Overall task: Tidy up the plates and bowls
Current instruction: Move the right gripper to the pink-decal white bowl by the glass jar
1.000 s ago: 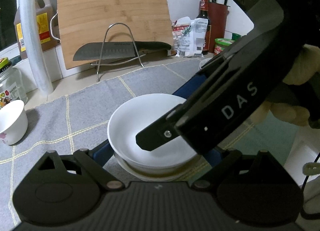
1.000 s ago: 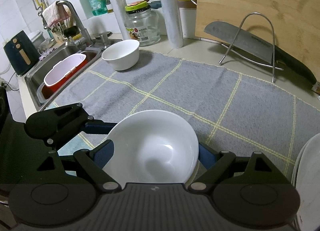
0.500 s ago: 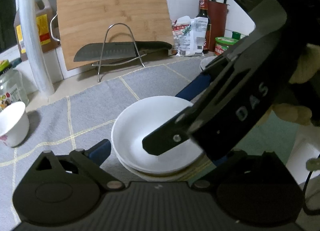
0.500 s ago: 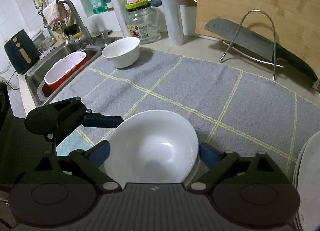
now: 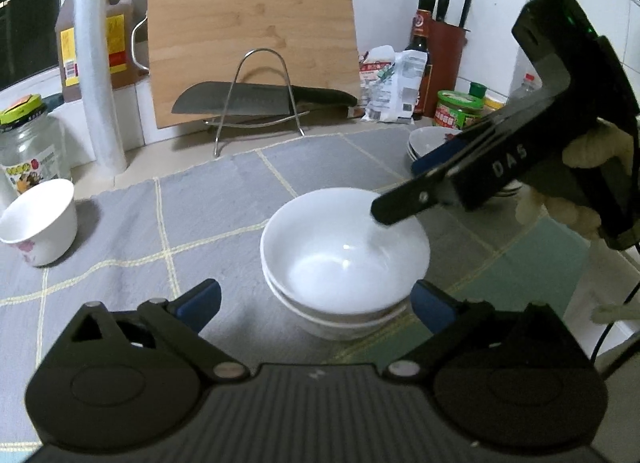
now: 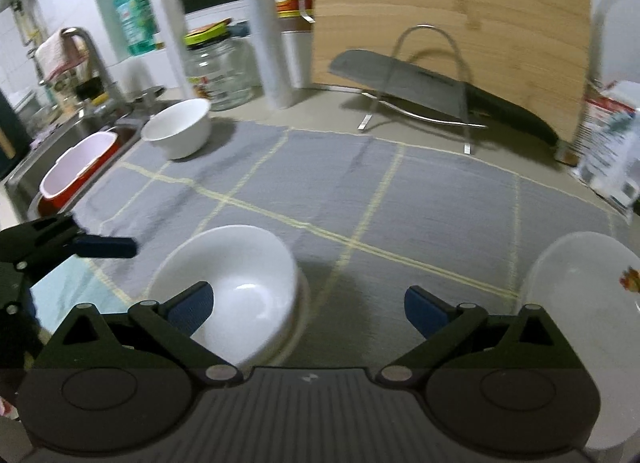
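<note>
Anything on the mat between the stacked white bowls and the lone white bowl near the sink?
Nothing: between the stacked bowls and the lone bowl lies only bare grey mat, clearest in the right wrist view.

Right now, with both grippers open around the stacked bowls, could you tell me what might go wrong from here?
1. The right gripper hangs close over the rim of the nested white bowls; a careless move could clip the rim and tip the stack.
2. The left gripper, whose jaws have just been opening, straddles the stack; pulling back crooked could drag it across the grey mat.
3. The plate stack sits near the right gripper's path.
</note>
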Demonstrator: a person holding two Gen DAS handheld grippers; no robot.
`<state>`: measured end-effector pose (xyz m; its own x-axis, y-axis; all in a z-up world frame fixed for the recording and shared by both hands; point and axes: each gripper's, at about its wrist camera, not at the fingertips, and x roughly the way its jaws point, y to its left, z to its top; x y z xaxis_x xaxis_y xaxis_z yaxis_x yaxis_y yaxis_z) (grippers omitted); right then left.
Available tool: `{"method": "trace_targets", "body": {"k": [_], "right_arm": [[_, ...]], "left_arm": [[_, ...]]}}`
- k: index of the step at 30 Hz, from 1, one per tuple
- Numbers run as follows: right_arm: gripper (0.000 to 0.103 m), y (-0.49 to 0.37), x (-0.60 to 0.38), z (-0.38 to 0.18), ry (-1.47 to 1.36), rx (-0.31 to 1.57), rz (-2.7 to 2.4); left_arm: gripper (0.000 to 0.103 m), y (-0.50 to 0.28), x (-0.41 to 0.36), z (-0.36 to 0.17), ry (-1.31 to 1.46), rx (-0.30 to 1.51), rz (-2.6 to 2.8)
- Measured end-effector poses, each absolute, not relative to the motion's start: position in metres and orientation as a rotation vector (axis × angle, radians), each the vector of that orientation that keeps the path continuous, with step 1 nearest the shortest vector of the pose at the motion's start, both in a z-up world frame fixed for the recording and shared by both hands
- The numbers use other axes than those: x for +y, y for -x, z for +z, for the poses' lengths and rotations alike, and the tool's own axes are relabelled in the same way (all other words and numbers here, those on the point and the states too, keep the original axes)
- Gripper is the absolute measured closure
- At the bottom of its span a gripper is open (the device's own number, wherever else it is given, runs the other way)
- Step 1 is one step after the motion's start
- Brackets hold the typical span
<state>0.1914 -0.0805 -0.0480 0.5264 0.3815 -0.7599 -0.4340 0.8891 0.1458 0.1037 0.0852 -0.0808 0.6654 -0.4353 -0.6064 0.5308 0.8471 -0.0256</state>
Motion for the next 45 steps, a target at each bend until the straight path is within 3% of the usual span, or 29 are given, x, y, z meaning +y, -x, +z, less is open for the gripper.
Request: {"method": "trace_targets", "body": {"k": [26, 45], "right_arm": [[0.000, -0.195, -0.104, -0.060, 0.023, 0.897, 0.471], [0.000, -0.208, -0.046, -0.033, 0.094, 0.829, 0.590]], "left_arm": [[0.002, -0.099, 0.074, -0.077, -0.160, 0.652, -0.532], [0.002, -0.100, 0.137, -0.071, -0.029, 0.637, -0.172]]}}
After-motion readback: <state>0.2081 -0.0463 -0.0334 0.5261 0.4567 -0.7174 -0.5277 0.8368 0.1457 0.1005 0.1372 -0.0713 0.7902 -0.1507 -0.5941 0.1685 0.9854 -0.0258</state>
